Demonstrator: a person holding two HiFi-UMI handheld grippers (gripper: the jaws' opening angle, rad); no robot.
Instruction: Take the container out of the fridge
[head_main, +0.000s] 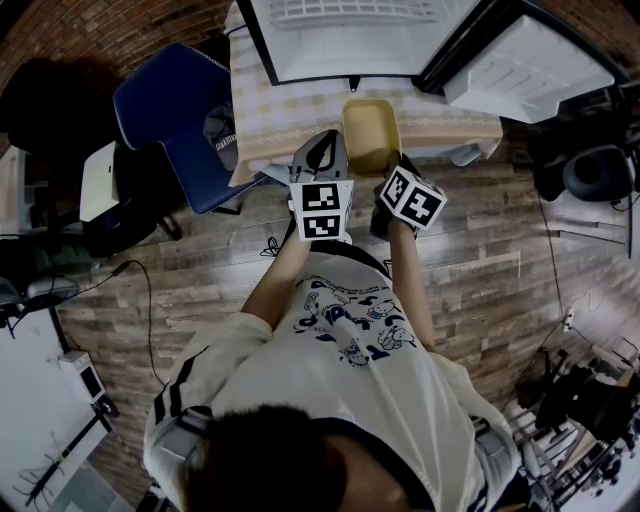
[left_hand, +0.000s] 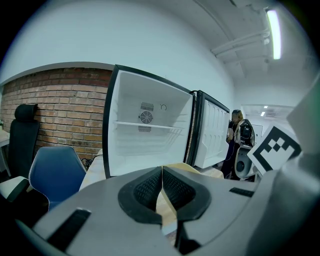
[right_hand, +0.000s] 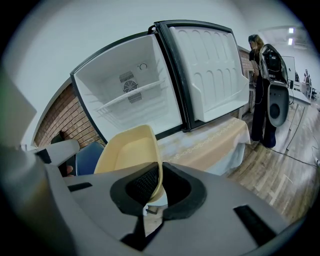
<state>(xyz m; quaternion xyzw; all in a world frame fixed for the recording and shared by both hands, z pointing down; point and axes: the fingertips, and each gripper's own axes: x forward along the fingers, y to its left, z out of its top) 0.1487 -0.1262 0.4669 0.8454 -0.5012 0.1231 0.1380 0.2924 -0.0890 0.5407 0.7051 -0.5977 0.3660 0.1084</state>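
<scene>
Container (right_hand: 127, 152), shallow cream plastic tub, apparently empty: sitting outside open mini fridge (right_hand: 131, 98), over edge of cloth-covered table (right_hand: 210, 145). Right gripper (right_hand: 159, 176) clamping near wall at rim, one jaw inside, one outside. Left gripper (left_hand: 162, 176) idling alongside, jaws pressed together on nothing. Handling estimate: light, thin-walled, probably flexing, smooth. Rim is offering best hold.

empty tan container (right_hand: 127, 152) tilted, outside open white fridge (right_hand: 131, 100).
</scene>
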